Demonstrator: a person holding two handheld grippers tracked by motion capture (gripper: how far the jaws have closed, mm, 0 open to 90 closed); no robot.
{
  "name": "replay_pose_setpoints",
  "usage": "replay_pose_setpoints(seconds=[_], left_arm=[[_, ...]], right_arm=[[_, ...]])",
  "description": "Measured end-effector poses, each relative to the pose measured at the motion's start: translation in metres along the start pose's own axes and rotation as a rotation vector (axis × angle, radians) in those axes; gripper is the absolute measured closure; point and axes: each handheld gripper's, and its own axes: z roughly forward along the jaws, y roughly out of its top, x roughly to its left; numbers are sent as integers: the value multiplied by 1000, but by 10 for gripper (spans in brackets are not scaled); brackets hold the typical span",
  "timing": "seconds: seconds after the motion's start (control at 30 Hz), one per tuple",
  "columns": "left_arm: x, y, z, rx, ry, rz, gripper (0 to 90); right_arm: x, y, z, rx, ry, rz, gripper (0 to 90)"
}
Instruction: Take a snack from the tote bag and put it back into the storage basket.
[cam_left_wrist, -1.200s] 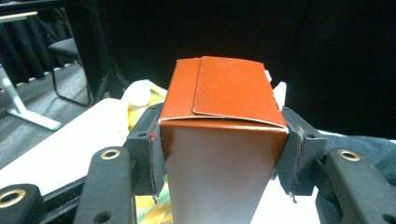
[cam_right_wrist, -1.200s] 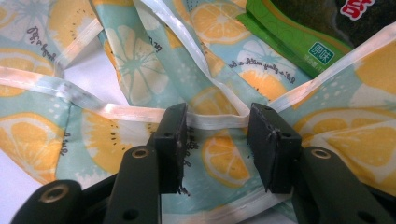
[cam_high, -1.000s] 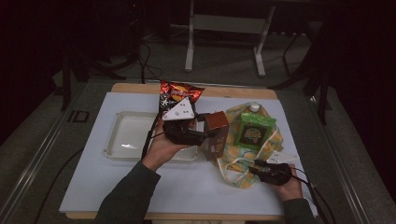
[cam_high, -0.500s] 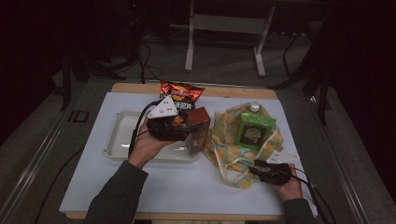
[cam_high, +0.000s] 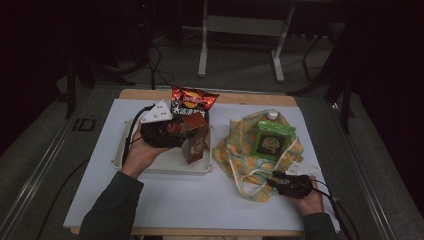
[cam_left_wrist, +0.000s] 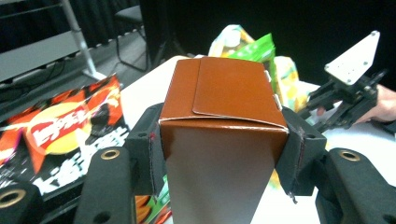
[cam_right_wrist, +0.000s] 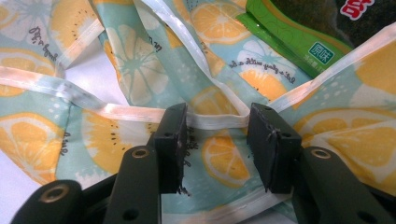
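My left gripper (cam_high: 186, 134) is shut on a brown carton (cam_high: 195, 141), held upright over the right end of the white tray (cam_high: 150, 169). In the left gripper view the carton (cam_left_wrist: 223, 121) sits clamped between both pads of that gripper (cam_left_wrist: 223, 154). Whether its base touches the tray I cannot tell. My right gripper (cam_high: 276, 179) rests at the near edge of a lemon-print fabric bag (cam_high: 235, 155). In the right gripper view it (cam_right_wrist: 215, 140) stands open, with the bag's white strap (cam_right_wrist: 215, 120) running between its jaws. A green carton (cam_high: 273, 140) stands in the bag.
A red and black crisp packet (cam_high: 192, 101) lies behind the tray, also seen as the packet (cam_left_wrist: 60, 133) in the left gripper view. A white sheet (cam_high: 165, 200) covers the table. Metal frame legs (cam_high: 202, 45) stand on the floor beyond the far edge.
My left gripper has carried the brown carton leftward, away from the fabric bag and over the tray. The right gripper has stayed at the bag's near edge.
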Motion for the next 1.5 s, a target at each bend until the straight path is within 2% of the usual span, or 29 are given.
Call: replay_pose_setpoints(seconds=[0.3,0.43,0.6,0.77,1.17,1.5], left_arm=[[10,-13,-6,60,20,-5,424],[11,-15,1,94,13,-8,422],[9,-19,14,153,1,7,422],[5,-16,21,148,-5,14,418],[-1,-14,41,104,-5,0,410],[-8,-11,64,81,-38,-11,400]], right_arm=[[0,0,0,0,0,0,576],[0,0,0,-1,0,0,576],[0,0,0,0,0,-1,576],[0,0,0,-1,1,0,576],[0,0,0,0,1,-1,576],[0,0,0,0,0,-2,576]])
